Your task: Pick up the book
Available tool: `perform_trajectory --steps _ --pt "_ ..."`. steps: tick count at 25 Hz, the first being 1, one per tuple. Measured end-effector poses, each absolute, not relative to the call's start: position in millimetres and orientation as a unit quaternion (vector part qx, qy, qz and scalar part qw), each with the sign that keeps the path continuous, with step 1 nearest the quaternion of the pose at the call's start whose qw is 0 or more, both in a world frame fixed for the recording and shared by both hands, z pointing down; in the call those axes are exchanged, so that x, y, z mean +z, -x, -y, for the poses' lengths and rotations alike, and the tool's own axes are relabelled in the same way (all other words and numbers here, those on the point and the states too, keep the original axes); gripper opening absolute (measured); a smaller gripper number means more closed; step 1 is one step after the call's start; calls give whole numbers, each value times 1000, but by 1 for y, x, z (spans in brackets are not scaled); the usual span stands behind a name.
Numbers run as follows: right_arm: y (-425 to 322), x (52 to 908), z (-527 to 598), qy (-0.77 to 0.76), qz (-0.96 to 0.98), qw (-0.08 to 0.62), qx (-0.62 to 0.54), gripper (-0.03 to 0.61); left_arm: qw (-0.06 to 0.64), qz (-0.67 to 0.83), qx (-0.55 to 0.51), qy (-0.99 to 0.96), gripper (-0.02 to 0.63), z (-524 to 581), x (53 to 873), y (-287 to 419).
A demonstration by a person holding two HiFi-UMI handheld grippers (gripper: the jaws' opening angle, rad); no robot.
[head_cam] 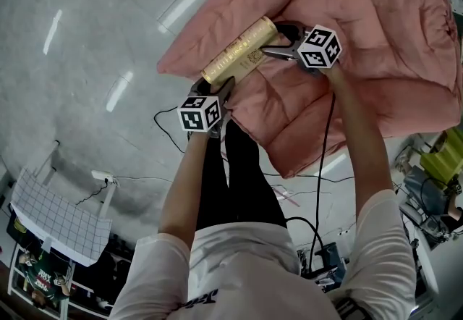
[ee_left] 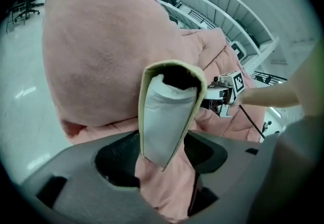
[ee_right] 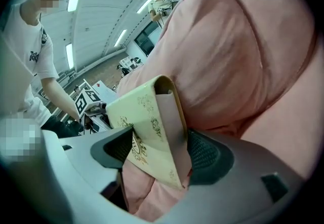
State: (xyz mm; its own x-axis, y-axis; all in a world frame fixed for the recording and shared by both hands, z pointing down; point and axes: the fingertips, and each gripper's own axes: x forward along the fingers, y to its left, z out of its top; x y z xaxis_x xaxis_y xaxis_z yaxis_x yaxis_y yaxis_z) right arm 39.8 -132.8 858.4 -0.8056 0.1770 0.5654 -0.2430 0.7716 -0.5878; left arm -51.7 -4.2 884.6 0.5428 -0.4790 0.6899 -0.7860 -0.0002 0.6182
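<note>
A cream book (head_cam: pixel 239 51) with gold ornament stands spine up on a pink quilt (head_cam: pixel 376 29). My left gripper (head_cam: pixel 219 87) is at its near end and my right gripper (head_cam: pixel 281 40) at its far end. In the left gripper view the book's end (ee_left: pixel 164 116) fills the gap of the left gripper (ee_left: pixel 164 153), both pads against its covers. In the right gripper view the book (ee_right: pixel 147 116) stands between the wide jaws of the right gripper (ee_right: pixel 157 149), which lie close to both sides without squeezing it. Quilt fabric bunches under the book at both ends.
The quilt (ee_left: pixel 101 50) rises steeply behind the book. Glossy grey floor (head_cam: pixel 87 43) lies to the left. Black cables (head_cam: pixel 318 159) trail by my legs. A checkered board (head_cam: pixel 58 221) leans at lower left. Another person (ee_right: pixel 161 2) stands far off.
</note>
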Motion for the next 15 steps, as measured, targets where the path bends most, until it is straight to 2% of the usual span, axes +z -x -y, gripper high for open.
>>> perform_trajectory --steps 15 --pt "-41 808 121 -40 880 315 354 334 570 414 152 -694 268 -5 833 56"
